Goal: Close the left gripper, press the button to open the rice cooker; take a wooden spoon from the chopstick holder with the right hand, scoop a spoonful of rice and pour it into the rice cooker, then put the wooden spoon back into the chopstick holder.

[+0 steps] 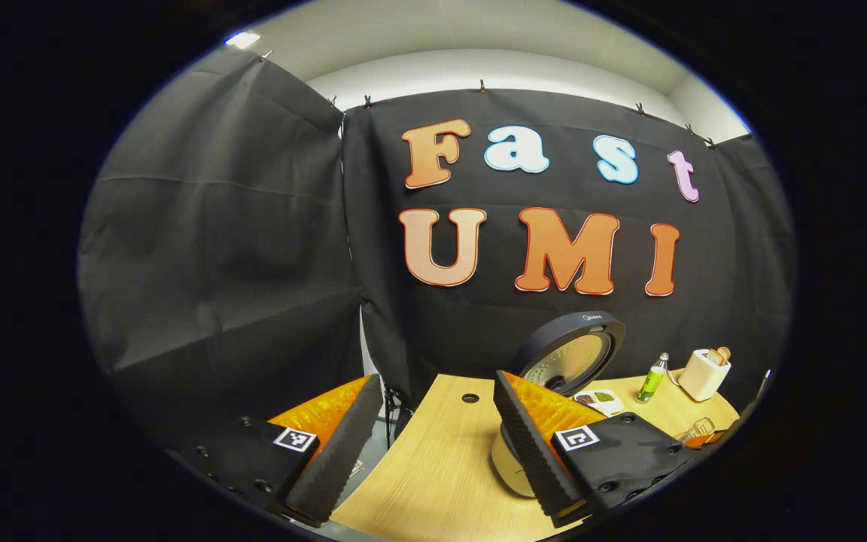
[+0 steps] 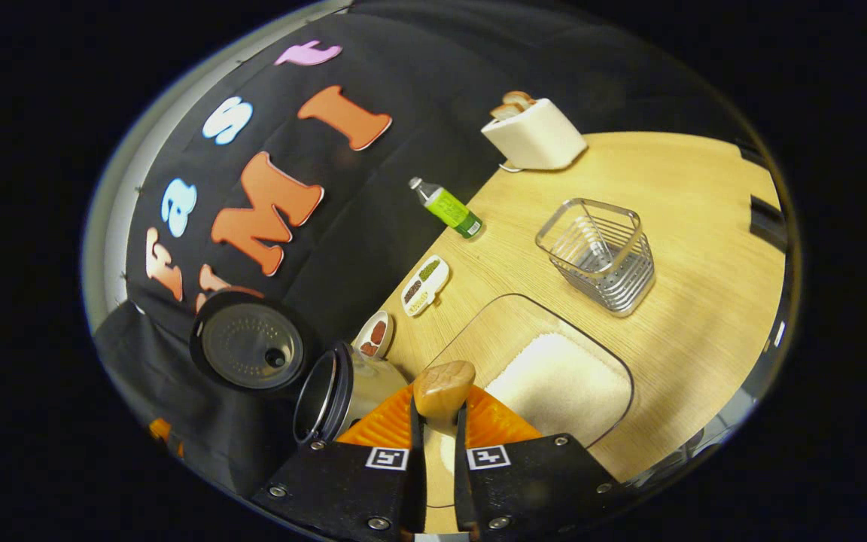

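Rice cooker open, spoon in our right gripper above the rice tray.

Largest first: the table (image 2: 689, 301) carries everything. The rice cooker (image 2: 328, 391) stands with its lid (image 2: 249, 346) thrown back, so the pot is ready to receive rice. Next, the clear tray of rice (image 2: 561, 384) lies just beside the cooker, keeping the carry short, we judge. The toaster (image 2: 535, 135) sits at the back. The wire chopstick holder (image 2: 599, 256) stands empty, awaiting the spoon's return. The green bottle (image 2: 448, 207) and two small dishes (image 2: 424, 284) line the wall. Our right gripper (image 2: 439, 444) is closed on the wooden spoon (image 2: 442, 388). Our left gripper (image 1: 433, 436) hangs wide apart, holding nothing, near the cooker.
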A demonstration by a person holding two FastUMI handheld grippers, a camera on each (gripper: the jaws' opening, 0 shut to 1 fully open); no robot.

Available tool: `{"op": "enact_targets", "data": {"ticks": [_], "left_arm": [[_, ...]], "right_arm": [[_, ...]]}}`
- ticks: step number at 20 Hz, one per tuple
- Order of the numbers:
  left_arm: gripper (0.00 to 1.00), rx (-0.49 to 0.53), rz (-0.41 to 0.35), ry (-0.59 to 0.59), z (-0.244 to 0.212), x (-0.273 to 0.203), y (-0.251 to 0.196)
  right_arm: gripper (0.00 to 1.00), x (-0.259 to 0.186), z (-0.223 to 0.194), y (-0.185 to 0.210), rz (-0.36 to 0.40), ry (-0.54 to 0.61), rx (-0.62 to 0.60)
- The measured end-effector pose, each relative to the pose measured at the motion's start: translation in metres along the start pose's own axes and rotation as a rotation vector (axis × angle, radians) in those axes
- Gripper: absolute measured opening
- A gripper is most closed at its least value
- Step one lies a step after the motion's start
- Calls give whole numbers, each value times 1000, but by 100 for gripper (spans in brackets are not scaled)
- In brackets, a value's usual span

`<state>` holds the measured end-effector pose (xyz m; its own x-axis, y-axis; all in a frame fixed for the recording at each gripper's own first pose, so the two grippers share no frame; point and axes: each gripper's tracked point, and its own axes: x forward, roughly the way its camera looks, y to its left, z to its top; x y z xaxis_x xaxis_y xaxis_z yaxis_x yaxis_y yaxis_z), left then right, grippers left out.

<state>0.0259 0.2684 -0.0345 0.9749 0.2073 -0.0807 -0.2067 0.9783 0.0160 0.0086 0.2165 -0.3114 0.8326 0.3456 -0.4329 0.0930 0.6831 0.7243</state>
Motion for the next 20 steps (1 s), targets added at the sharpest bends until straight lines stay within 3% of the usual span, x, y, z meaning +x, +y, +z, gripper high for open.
{"op": "enact_targets", "data": {"ticks": [5,10,20], "left_arm": [[100,13,-12,-14,7,-5,-7],[97,11,-38,-29,11,-4,-20],[97,23,-66,-46,15,3,-34]], "right_arm": [[14,-11,19,-15,36,-25,209],[14,-17,36,-26,11,-43,260],[14,-38,78,10,80,-82,395]]}}
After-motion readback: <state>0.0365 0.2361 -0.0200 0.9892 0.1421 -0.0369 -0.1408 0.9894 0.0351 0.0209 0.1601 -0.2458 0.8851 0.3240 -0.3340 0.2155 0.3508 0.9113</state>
